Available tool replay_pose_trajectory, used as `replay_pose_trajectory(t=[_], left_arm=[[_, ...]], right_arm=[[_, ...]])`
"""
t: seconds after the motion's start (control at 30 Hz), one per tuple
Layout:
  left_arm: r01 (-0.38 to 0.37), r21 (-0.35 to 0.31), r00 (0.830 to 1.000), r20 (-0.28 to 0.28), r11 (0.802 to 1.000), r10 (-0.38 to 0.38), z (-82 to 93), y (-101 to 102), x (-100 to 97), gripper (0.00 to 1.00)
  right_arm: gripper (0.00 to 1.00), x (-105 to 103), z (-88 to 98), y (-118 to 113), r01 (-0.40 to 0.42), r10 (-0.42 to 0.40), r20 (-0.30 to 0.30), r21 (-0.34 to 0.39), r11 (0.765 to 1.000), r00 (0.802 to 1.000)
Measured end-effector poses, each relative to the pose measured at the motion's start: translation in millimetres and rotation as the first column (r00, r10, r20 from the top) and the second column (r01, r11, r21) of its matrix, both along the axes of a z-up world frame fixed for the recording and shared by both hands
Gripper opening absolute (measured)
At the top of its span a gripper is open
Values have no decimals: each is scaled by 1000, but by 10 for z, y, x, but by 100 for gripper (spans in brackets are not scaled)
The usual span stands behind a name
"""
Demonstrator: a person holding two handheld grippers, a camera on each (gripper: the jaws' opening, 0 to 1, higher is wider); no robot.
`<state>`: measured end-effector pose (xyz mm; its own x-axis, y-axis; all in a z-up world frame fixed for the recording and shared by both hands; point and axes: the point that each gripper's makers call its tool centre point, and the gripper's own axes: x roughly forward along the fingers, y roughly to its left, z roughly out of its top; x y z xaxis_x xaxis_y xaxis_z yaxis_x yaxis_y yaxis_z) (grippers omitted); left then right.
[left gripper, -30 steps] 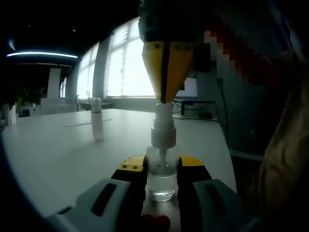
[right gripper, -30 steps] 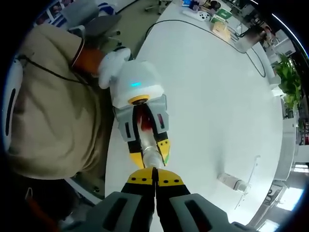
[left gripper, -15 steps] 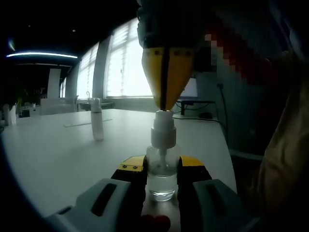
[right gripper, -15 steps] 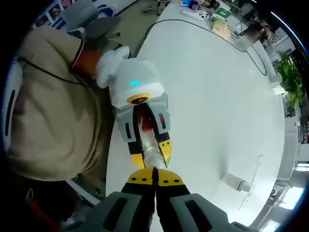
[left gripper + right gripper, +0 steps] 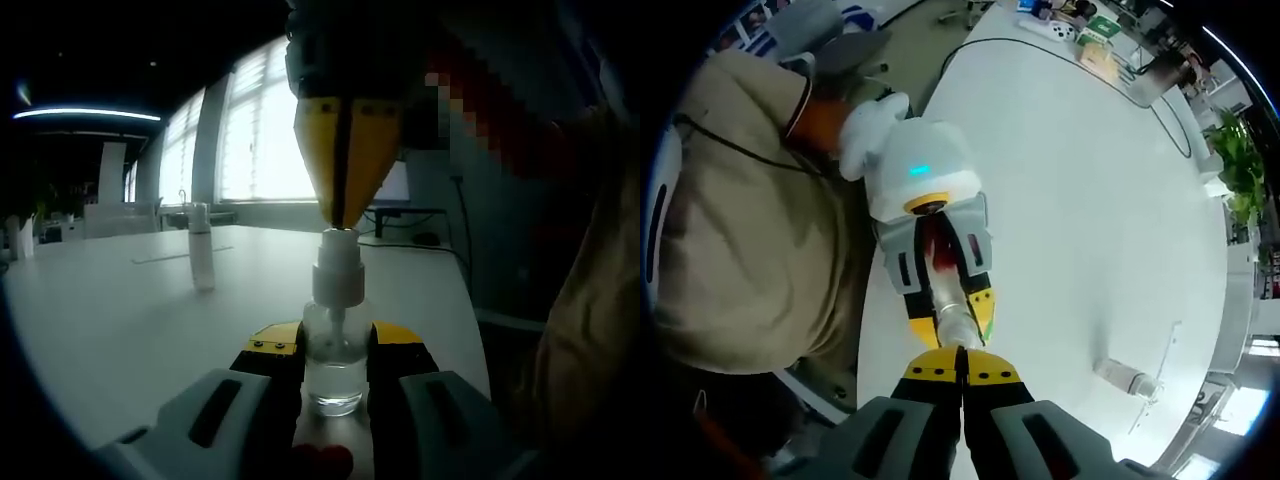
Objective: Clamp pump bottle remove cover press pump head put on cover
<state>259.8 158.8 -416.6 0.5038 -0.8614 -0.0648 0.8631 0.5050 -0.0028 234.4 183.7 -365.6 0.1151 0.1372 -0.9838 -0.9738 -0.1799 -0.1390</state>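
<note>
The small clear glass pump bottle with a white pump head (image 5: 335, 340) is stood upright near the edge of the white table (image 5: 120, 320) and is clamped at its body between the yellow-tipped jaws of the left gripper (image 5: 335, 355). The right gripper (image 5: 340, 205), its jaws pressed together, is set from above on the pump head. A clear plastic cover (image 5: 201, 245) is stood well apart on the table.

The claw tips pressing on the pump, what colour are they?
Yellow. The right claw shows it best in the left gripper view, above the pump bottle.
</note>
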Motion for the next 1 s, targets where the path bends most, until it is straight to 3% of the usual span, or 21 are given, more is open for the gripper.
replay_pose_trajectory(t=[0.43, 1.0], left_arm=[[-1, 0, 1000, 0, 1000, 1, 5, -28, -23, 15], [-1, -1, 1000, 1, 1000, 1, 5, -10, -16, 15]], right_arm=[[0, 15, 72, 10, -15, 14, 8, 69, 998, 1000], [0, 9, 71, 21, 2, -3, 8, 82, 997, 1000]])
